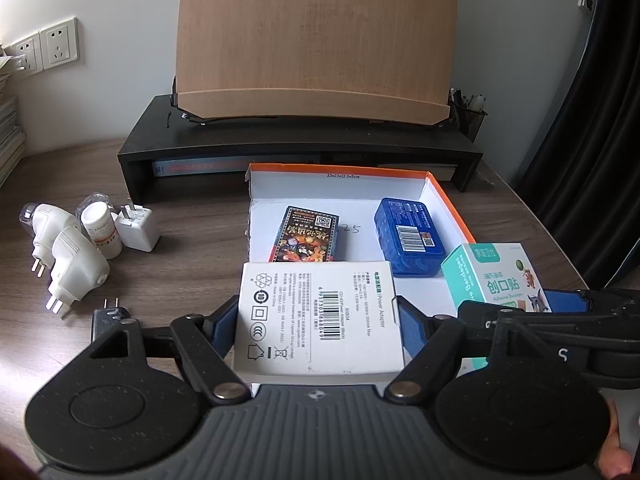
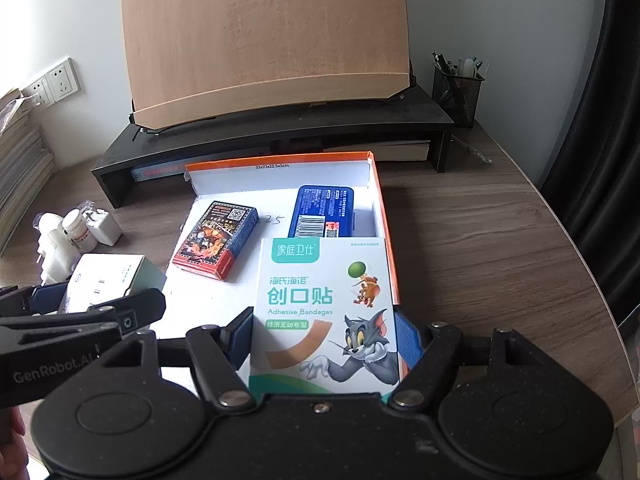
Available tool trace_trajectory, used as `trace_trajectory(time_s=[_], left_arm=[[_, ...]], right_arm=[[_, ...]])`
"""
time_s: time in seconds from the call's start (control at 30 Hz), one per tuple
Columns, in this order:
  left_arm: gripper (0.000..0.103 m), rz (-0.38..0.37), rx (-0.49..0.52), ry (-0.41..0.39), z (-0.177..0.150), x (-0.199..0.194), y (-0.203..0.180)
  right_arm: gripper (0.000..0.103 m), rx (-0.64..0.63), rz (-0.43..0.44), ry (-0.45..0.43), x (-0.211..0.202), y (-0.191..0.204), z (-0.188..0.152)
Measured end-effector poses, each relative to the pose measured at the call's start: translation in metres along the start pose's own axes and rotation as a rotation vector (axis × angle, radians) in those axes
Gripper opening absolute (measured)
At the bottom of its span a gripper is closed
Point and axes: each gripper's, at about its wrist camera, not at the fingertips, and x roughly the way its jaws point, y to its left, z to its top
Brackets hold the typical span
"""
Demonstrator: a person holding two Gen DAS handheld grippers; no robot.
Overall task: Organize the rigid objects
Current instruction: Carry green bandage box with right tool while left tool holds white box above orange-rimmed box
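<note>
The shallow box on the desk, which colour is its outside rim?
Orange, with a white inside. The shallow box shows this best in the right wrist view.

A: What's in the tray (image 2: 382, 208)?
B: Card pack (image 2: 214, 240) left, tin (image 2: 324, 212) right.
A: And left of the tray?
B: Plugs (image 1: 68, 256), a bottle (image 1: 102, 230) and a charger (image 1: 138, 226) on the desk (image 2: 480, 240). The riser (image 2: 280, 132) stands behind the tray.

Straight ahead of the grippers, a tilted wooden board (image 1: 316, 40) sits on a black desk riser (image 1: 296, 140), with a mesh pen holder (image 2: 458, 90) to its right and wall sockets (image 1: 46, 46) far left.
</note>
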Motion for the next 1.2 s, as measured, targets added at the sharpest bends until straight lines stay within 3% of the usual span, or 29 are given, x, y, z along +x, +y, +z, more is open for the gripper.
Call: trace_trajectory(time_s=[1.2], left_arm=[[0.079, 0.007, 0.001, 0.025, 0.004, 0.013, -0.001]], right_arm=[[0.084, -0.014, 0.004, 0.021, 0.015, -0.003, 0.006]])
